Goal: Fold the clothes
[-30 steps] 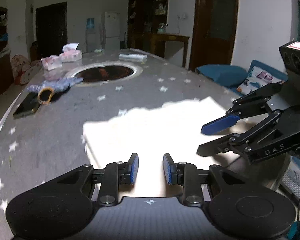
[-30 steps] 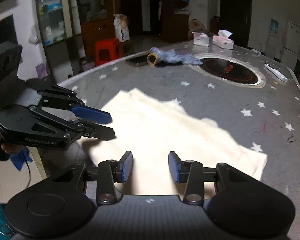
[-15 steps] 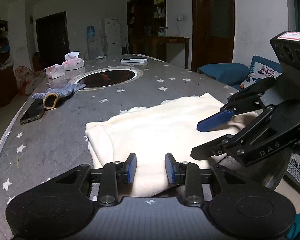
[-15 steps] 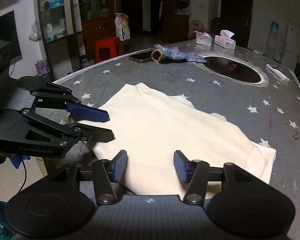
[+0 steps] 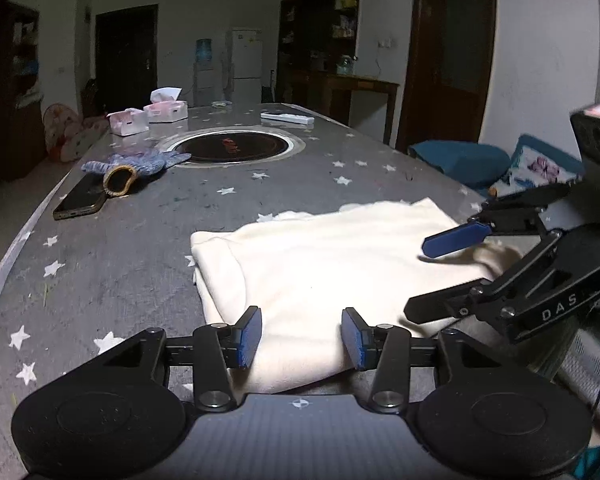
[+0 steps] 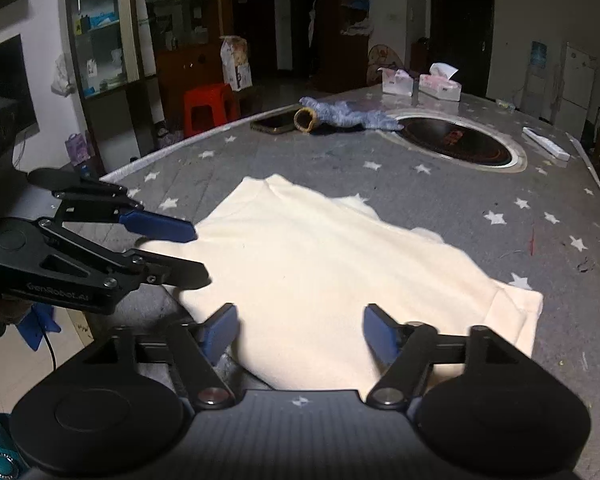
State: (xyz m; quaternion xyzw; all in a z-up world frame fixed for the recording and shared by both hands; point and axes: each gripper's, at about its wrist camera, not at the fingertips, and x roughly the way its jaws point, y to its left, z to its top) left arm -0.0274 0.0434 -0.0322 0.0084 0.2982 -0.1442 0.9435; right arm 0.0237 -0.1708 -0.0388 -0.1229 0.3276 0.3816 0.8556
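Left wrist view: off to the far left of the fingers, beyond their reach, a phone (image 5: 79,199) and a knitted glove (image 5: 140,164) lie on the star-patterned table (image 5: 100,264), with the round inset burner (image 5: 231,146) behind them. Straight ahead of the left gripper (image 5: 301,336) lies the cream garment (image 5: 320,264), already doubled along its left edge into a flat rectangle, its near hem running between the two blue pads and over the table's front edge. The fingers stand apart with the cloth lying slack between them — nothing is pinched. To their right the right gripper (image 5: 440,276) hovers at the garment's right near corner, its fingers likewise parted and holding nothing.

The right wrist view agrees: the garment (image 6: 340,264) spreads ahead of the spread fingers, with a layered edge at the far right.

My reading is that this sits between folds — both tools poised at the near hem, either about to take it or just clear of it. Any further fold would call for both pairs of pads to close on all layers at once and to lift evenly, or the stack will skew.
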